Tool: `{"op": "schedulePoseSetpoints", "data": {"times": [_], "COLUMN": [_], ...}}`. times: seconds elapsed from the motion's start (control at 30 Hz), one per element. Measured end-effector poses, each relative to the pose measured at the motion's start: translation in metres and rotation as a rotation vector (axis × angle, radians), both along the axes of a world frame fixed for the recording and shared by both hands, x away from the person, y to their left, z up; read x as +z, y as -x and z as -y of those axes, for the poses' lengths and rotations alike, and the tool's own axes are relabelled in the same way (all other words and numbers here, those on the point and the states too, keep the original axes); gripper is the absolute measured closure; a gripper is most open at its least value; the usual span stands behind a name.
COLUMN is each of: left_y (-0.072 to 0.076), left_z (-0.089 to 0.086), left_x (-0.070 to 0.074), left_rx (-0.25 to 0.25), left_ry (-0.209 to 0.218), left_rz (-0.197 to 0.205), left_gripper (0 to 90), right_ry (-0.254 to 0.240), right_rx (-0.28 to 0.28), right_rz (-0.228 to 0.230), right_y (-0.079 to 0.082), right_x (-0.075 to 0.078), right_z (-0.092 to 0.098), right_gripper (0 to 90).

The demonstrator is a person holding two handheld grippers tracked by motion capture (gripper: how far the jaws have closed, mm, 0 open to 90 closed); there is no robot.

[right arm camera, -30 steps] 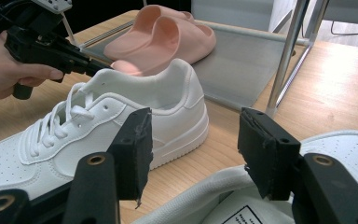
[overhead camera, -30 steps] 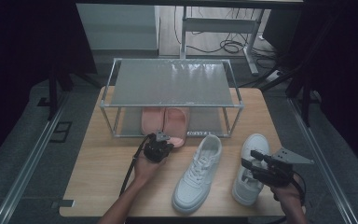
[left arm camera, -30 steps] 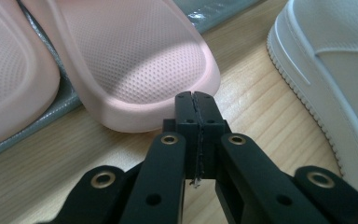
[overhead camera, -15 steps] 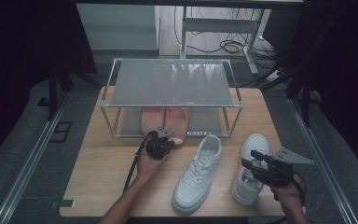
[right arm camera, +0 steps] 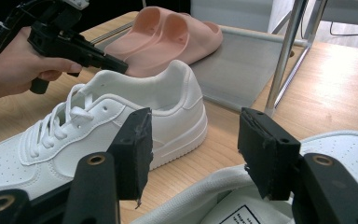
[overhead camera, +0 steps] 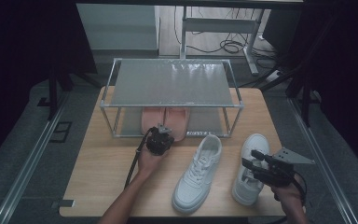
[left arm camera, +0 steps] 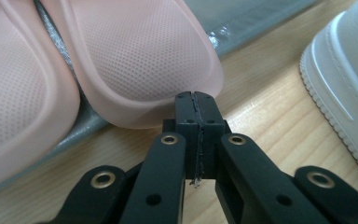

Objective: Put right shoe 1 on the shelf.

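1. The pair of pink slippers (overhead camera: 164,122) lies on the lower shelf of the metal rack (overhead camera: 171,83), heels at the shelf's front edge, toward the person.
2. The left gripper (overhead camera: 160,140) sits at those heels with its jaws clenched together and nothing between them; in the left gripper view the tips (left arm camera: 196,105) meet the rim of the right-hand slipper (left arm camera: 140,56), apparently nudging it inward. Risk: a shut tip pushing off-centre could twist that slipper askew or ride it up over its mate rather than sliding it straight in.
3. One white sneaker (overhead camera: 198,171) lies on the wooden surface (overhead camera: 98,172) between the two hands, toe toward the person.
4. The right gripper (overhead camera: 256,164) hovers at the collar of the second white sneaker (overhead camera: 249,168), jaws released and wide, gripping nothing. Risk: closing on the soft collar alone could let the shoe sag or tip out.
5. Writing: a white label inside that sneaker (right arm camera: 247,215) carries print, too small and cropped to read. A pale strip on the rack's lower front edge (overhead camera: 196,134) may also bear text, illegible here.
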State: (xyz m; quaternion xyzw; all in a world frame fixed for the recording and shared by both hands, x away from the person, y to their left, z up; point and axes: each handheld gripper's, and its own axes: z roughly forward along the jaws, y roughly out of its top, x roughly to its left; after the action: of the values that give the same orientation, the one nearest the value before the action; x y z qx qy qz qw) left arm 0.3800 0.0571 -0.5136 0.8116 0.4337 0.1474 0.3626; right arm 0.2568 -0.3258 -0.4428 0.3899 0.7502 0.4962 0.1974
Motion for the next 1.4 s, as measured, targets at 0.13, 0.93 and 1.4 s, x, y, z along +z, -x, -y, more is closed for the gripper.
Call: {"op": "schedulePoseSetpoints", "data": {"times": [0.13, 0.93, 1.4], "left_y": [-0.003, -0.025, -0.028], "left_z": [-0.001, 0.008, 0.008], "left_x": [-0.001, -0.008, -0.012], "left_rx": [0.008, 0.074, 0.099], "left_ry": [0.01, 0.015, 0.028], "left_rz": [0.0, 0.016, 0.017], "left_gripper": [90.0, 90.0, 90.0], "right_ry": [-0.003, 0.0, 0.002], "right_rx": [-0.001, 0.001, -0.002], "right_rz": [0.0, -0.001, -0.002], "right_y": [0.0, 0.0, -0.001], "right_x": [0.0, 0.0, -0.001], "right_z": [0.0, 0.001, 0.001], "right_gripper": [45.2, 45.2, 45.2]}}
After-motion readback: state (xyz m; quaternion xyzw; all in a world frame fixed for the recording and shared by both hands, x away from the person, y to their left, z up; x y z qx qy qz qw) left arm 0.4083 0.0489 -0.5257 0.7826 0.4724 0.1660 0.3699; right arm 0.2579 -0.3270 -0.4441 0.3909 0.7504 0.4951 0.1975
